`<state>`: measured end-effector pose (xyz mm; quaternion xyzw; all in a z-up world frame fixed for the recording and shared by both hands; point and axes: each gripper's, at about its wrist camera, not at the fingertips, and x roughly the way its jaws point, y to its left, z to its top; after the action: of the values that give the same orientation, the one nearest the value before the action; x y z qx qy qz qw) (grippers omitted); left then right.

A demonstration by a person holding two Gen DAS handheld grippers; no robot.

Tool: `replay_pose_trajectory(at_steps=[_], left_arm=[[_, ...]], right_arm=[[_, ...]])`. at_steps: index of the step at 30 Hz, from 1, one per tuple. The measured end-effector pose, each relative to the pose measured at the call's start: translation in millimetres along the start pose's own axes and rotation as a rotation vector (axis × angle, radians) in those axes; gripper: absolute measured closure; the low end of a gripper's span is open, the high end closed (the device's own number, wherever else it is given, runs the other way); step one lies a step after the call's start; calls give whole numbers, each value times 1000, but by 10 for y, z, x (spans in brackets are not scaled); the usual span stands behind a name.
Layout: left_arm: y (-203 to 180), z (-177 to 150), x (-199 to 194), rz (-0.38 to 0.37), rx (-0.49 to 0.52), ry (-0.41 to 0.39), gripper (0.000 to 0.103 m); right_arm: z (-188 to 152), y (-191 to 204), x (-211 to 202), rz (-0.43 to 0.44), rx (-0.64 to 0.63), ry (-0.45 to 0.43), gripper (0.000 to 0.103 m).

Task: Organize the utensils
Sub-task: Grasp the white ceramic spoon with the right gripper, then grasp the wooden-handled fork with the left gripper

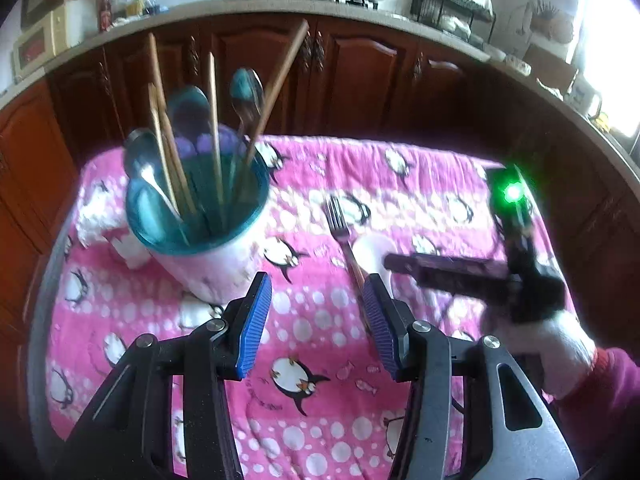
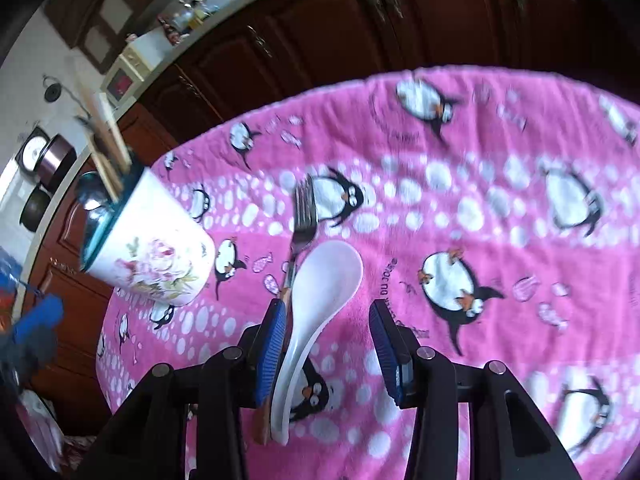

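Observation:
A floral white cup (image 1: pixel 216 264) with a teal inside stands on the left of the pink cloth and holds several spoons and chopsticks (image 1: pixel 214 120). To its right a metal fork (image 1: pixel 338 216) and a white ceramic spoon (image 1: pixel 374 250) lie side by side. My left gripper (image 1: pixel 318 320) hovers open and empty between the cup and the fork. My right gripper (image 2: pixel 332 352) is open low over the cloth. The white spoon (image 2: pixel 320 280) has its handle between the jaws, close against the left pad (image 2: pixel 274 352). The fork (image 2: pixel 304 212) lies just left of it, beside the cup (image 2: pixel 152 256).
A pink penguin cloth (image 1: pixel 320 380) covers the table. Dark wooden cabinets (image 1: pixel 360 72) and a counter (image 1: pixel 200 12) with pots and bottles stand behind. Something white and crumpled (image 1: pixel 100 220) lies left of the cup. A gloved hand (image 1: pixel 548 336) holds the right gripper.

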<state>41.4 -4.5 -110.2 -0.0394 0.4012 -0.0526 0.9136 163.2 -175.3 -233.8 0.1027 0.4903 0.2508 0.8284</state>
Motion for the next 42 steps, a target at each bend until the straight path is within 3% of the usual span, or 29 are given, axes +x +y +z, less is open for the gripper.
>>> replay_pose_trajectory(at_steps=[2,6,13,20,21,22,23,27,30,37,39,41,42], left_arm=[[-16,-24,73,-10,-5,21,55],[-23,-47,277,-39,-28,77,55],[-75,-67,800,-112,-141,179,55],[-315,-51,1238,-105,-131,224,57],[-347,-66,1312,-107,-128,243,61],[-363,-76,1361,-116,-128,258,82],[-378,-95,1403,-112,-125,275,90],[-317,-154,1333,-146,-105,289,94],[-166,-271,1128,-160,-78,305,95],[-29,-710,666,-154,64,390,95],[-26,-749,605,-202,83,390,83],[5,-686,546,-226,85,352,61],[26,-635,535,-220,86,324,60]], right_arm=[[68,-88,91,7,38,3,61],[150,-237,207,86,97,17,96],[17,-518,-116,92,116,-28,97],[-217,-959,-429,70,216,-6,97],[-233,-993,-459,77,221,-6,96],[-243,-1015,-494,77,218,-6,95],[-243,-1019,-529,72,205,-6,94],[-213,-1020,-600,79,177,-16,76],[-195,-1025,-600,91,172,-12,75],[-241,-959,-535,104,121,8,74],[-260,-926,-509,102,103,12,72],[-263,-907,-490,101,92,17,72],[-259,-913,-488,105,91,16,72]])
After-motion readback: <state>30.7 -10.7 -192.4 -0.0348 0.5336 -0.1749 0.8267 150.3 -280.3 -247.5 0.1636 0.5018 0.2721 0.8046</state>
